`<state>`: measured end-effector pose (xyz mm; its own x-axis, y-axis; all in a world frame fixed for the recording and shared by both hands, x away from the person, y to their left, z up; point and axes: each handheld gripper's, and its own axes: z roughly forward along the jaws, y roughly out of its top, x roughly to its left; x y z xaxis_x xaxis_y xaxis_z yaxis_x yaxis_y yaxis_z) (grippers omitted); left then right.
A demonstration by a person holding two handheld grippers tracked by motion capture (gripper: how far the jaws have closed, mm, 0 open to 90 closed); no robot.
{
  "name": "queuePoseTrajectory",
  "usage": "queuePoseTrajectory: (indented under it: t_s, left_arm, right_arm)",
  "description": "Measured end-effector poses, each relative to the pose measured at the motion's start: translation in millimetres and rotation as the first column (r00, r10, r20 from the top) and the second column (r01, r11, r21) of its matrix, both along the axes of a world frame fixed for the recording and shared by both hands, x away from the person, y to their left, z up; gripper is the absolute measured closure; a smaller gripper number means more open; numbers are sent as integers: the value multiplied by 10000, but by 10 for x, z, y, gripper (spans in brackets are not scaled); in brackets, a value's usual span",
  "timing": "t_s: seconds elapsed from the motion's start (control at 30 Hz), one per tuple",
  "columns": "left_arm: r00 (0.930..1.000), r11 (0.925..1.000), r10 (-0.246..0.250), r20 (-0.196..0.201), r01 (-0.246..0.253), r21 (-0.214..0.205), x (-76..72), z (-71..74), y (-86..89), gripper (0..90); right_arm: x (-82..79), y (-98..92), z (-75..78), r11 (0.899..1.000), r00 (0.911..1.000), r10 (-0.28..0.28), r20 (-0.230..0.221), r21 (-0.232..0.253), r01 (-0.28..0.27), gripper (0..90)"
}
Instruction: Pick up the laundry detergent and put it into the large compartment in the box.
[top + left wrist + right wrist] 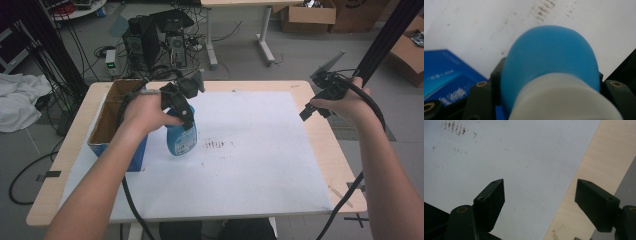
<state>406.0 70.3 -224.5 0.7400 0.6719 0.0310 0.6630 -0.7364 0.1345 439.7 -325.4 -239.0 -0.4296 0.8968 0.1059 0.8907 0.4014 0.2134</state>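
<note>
The left gripper (184, 114) clamps a blue plastic bottle (181, 137) with a white neck, apparently just clear of the white table sheet (260, 160), beside an open cardboard box (107, 120). The right gripper (320, 102) hangs spread, holding nothing.

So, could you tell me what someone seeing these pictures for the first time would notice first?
Most likely the blue bottle, clamped in the left tongs at the left of the white sheet, right beside the open cardboard box. In the left gripper view the bottle's blue body looms large. After that, the right tongs, wide open with nothing in them above the sheet's right edge, and the dark smudges at the sheet's middle.
</note>
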Motion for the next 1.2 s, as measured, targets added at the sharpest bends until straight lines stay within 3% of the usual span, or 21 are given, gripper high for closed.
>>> queuePoseTrajectory:
  t_s: [0.1,0.23,0.27,0.3,0.43,0.5,0.57,0.6,0.63,0.7,0.87,0.97,1.0,1.1,1.13,1.17,1.2]
  left_arm:
    - [9963,9961,852,-100,-854,-223,19,150,119,405]
    - [9863,9858,1640,153,-1633,-394,18,346,272,407]
    - [9863,9858,1640,153,-1633,-394,18,346,272,408]
    - [9776,9770,2096,210,-2085,-456,26,437,359,408]
    - [9554,9534,2954,28,-2946,-642,49,604,543,409]
    - [9407,9381,3391,14,-3381,-751,55,675,632,409]
    - [9213,9171,3889,-29,-3875,-938,58,733,718,409]
    - [9213,9171,3889,-29,-3875,-938,58,733,718,409]
    - [9032,8985,4291,31,-4265,-1035,63,791,809,409]
    - [8766,8711,4810,134,-4761,-1201,61,844,890,409]
    - [8283,8208,5602,2,-5551,-1351,59,969,1132,410]
    - [7817,7738,6236,57,-6162,-1468,53,1012,1267,409]
    - [7817,7738,6236,57,-6162,-1468,53,1012,1267,409]
    - [7388,7310,6738,114,-6643,-1559,42,1041,1420,409]
    - [7287,7204,6848,92,-6749,-1597,39,1044,1454,409]
    - [7287,7204,6848,92,-6749,-1597,39,1044,1454,410]
    - [7165,7085,6975,105,-6874,-1595,32,1049,1515,411]
  right_arm:
    - [-1,12,2,10000,10000,49,35,36,-49,243]
    - [-1,31,8,9999,10000,-73,-14,115,74,242]
    - [-1,31,8,9999,10000,-73,-14,115,74,242]
    - [4,25,0,10000,10000,70,34,61,-71,242]
    - [8,52,10,9999,10000,11,7,106,-11,242]
    - [10,70,9,9999,10000,20,18,150,-20,242]
    - [15,85,6,9998,10000,77,32,165,-77,242]
    - [19,88,3,9998,9999,153,42,132,-153,242]
    - [19,99,5,9998,9999,109,10,139,-109,242]
    - [21,110,7,9998,9999,117,0,158,-117,242]
    - [26,97,14,9998,9998,173,53,123,-173,242]
    - [25,92,17,9998,9999,132,53,146,-133,242]
    - [25,92,17,9998,9999,132,53,146,-133,242]
    - [27,98,3,9997,9999,128,56,223,-129,242]
    - [26,102,-2,9997,9999,121,15,203,-121,241]
    - [26,102,-2,9997,9999,121,15,203,-121,241]
    - [26,104,-8,9997,9999,149,5,208,-149,241]
